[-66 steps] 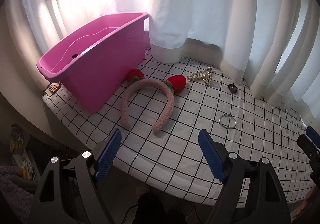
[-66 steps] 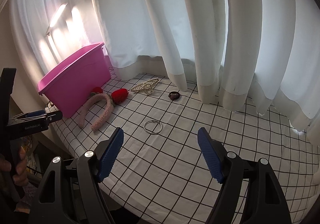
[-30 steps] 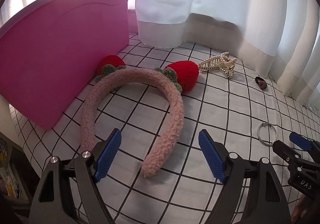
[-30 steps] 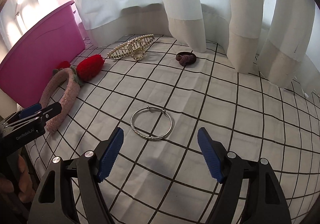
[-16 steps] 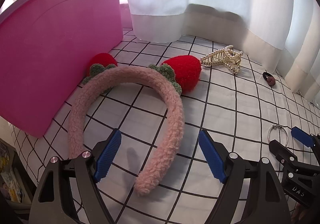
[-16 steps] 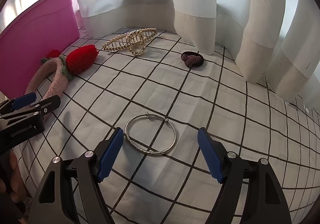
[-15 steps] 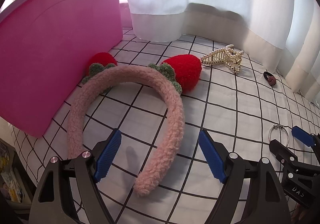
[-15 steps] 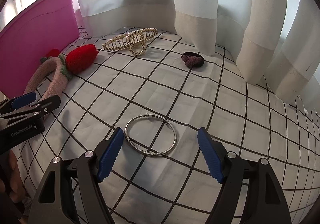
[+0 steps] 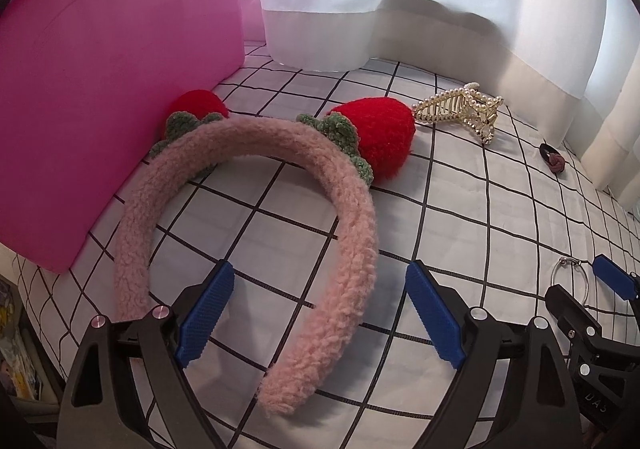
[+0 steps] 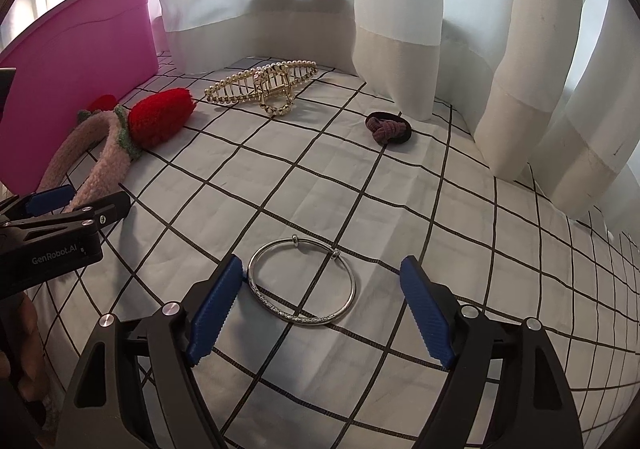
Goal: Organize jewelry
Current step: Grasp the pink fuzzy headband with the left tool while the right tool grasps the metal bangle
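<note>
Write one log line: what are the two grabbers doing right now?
left gripper: open, jaws just widened, astride fuzzy headband end | right gripper: open, jaws just widened, around silver bangle | pink bin: nothing seen going in

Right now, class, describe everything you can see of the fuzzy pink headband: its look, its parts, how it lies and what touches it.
The headband is a curved arch of fluffy pink fabric, lying flat on the checked tablecloth. Two red knitted strawberries with green leaves sit on its top, beside the pink bin. One leg lies between the open jaws of the left gripper, whose blue pads do not press it.
</note>
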Motion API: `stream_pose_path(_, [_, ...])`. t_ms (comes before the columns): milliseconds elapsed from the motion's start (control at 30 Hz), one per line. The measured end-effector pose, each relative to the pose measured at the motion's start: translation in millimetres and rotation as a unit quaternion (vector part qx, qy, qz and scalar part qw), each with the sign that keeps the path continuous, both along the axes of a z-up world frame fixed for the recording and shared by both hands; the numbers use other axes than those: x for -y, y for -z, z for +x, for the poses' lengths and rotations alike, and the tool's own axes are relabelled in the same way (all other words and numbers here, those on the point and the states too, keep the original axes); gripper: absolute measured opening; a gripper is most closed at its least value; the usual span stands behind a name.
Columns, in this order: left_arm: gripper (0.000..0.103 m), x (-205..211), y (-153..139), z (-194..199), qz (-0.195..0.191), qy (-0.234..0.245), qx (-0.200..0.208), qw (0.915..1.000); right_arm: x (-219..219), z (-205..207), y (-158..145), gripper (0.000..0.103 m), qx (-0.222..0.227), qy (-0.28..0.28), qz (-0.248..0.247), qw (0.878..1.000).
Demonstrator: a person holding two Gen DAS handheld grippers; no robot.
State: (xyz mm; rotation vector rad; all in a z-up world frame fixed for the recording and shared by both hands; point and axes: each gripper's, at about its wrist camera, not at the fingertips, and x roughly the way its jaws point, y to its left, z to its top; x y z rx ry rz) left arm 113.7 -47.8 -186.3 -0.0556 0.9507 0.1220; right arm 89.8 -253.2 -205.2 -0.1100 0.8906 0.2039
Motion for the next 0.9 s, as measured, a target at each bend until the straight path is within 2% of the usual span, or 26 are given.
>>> stream_pose_path(200, [0.097, -2.0, 3.0, 7.5, -0.007, -0.01, -0.002, 0.9999, -0.9, -3.3, 0.2, 0.077, 0.003, -0.004, -0.001, 1.0])
stream_pose_path(367, [0.095, 0.6, 2.3, 6.8, -0.006, -0.01, 0.001, 0.9999, -1.3, -3.4, 0.5, 0.076, 0.005, -0.008, -0.001, 1.0])
stream_pose_path(433, [0.089, 2.9, 1.0, 5.8, -0.006, 0.001, 0.004, 1.0, -2.1, -4.3, 0.4, 0.075, 0.006, -0.009, -0.002, 1.0])
stream_pose_path(500, [0.068, 7.3, -2.2, 3.0, -0.005, 0.014, 0.008, 0.9999, -4.0, -5.9, -0.2, 0.072, 0.008, -0.013, -0.004, 1.0])
stream_pose_path(533, [0.063, 9.8, -3.5, 2.0, -0.004, 0.02, 0.009, 0.9998, -5.0, -6.7, -0.6, 0.071, 0.01, -0.016, -0.006, 1.0])
stream_pose_path(567, [0.051, 12.2, -4.6, 1.2, -0.004, 0.026, 0.01, 0.9996, -6.3, -8.0, -1.0, 0.063, 0.012, -0.02, -0.007, 1.0])
stream_pose_path(600, [0.035, 14.4, -5.7, 0.5, -0.004, 0.031, 0.011, 0.9995, -7.3, -8.6, -1.2, 0.053, 0.011, -0.029, 0.0, 1.0])
stream_pose_path(667, [0.014, 17.5, -6.7, 0.0, -0.001, 0.037, 0.011, 0.9993, -10.4, -10.4, -1.6, 0.052, 0.015, -0.028, -0.006, 0.999])
stream_pose_path(900, [0.01, 18.1, -13.6, -7.8, 0.002, 0.042, 0.028, 0.9987, -7.1, -12.8, -2.9, 0.052, 0.014, -0.035, 0.009, 0.999])
